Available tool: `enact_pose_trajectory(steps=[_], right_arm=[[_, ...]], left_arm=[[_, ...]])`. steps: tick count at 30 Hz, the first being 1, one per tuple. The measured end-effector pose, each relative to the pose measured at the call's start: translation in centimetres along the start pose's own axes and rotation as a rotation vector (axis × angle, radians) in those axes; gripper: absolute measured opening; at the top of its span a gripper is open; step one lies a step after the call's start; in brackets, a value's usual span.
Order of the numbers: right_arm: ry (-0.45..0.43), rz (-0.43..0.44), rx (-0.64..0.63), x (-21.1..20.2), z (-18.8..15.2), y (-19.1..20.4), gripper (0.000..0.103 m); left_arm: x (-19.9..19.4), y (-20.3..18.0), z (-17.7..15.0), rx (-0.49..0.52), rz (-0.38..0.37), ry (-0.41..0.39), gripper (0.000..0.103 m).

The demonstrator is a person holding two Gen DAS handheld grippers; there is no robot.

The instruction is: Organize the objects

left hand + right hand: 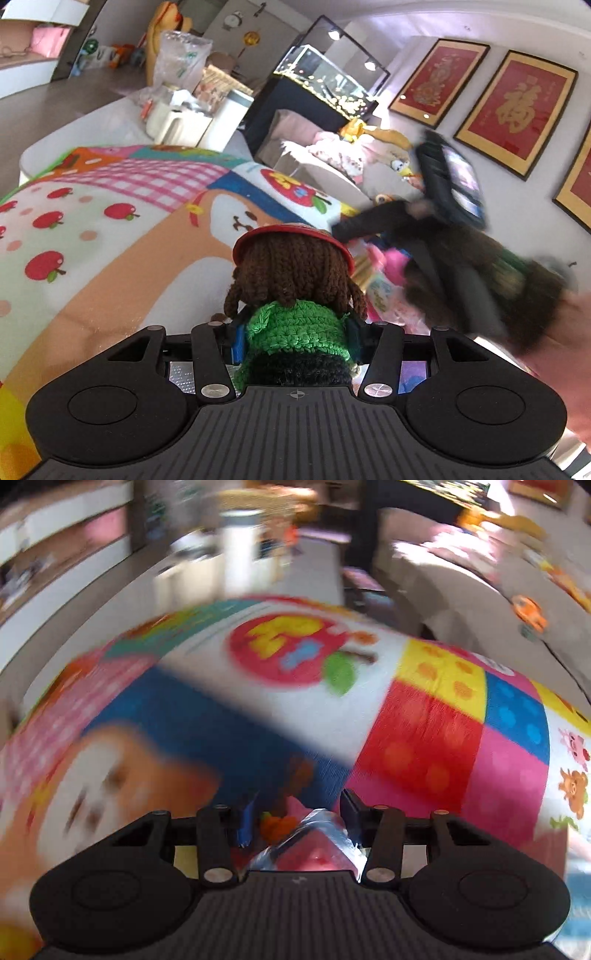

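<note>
Spread across both views, a bright patchwork play mat (110, 206) with apples and cartoon animals fills the background. Low centre of the left wrist view, a crocheted doll with brown yarn hair, red cap and green top (295, 288) stands upright, its back to the camera, clamped between the left gripper's (295, 332) fingers. Only this view shows the blurred right gripper (436, 240) at the right. The smeared right wrist view alone shows a crinkled pink-and-silver foil packet (314, 845), its tip pointing away, pinched in those jaws.

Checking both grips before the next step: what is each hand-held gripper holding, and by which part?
Left hand-held gripper: crocheted doll, by its green body. Right hand-held gripper: shiny pink packet, by its end.
</note>
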State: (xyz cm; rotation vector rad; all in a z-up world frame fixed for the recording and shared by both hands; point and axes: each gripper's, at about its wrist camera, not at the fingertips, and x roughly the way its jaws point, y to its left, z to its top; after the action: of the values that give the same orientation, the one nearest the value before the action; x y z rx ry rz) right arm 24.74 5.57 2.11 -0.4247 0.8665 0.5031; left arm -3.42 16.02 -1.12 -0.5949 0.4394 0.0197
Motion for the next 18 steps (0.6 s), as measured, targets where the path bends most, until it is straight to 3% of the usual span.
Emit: enact_pose_trajectory(steps=[3,7,10,13,18], right_arm=[[0.014,0.023,-0.047,-3.5,-4.0,0.2,0.046],[-0.024,-0.012,-0.091,-8.5,-9.1,-0.5,0.051],[-0.087,-0.014,-0.06,-12.9,-12.7,-0.9,0.064],[-0.105,-0.011,-0.043,-15.3,-16.4,-1.1,0.064],[-0.124,-0.033,0.052,-17.2,-20.7,-2.5,0.064]], left_arm=[[0.2,0.0,0.1,0.002,0.006,0.01,0.054],[0.5,0.0,0.1,-0.005,0.011,0.036,0.054],[0.8,-0.1,0.2,-0.002,0.025,0.063,0.054],[1.4,-1.6,0.3,0.07,0.058,0.089,0.054],[4.5,-3.8,0.9,0.051,-0.002,0.193,0.054]])
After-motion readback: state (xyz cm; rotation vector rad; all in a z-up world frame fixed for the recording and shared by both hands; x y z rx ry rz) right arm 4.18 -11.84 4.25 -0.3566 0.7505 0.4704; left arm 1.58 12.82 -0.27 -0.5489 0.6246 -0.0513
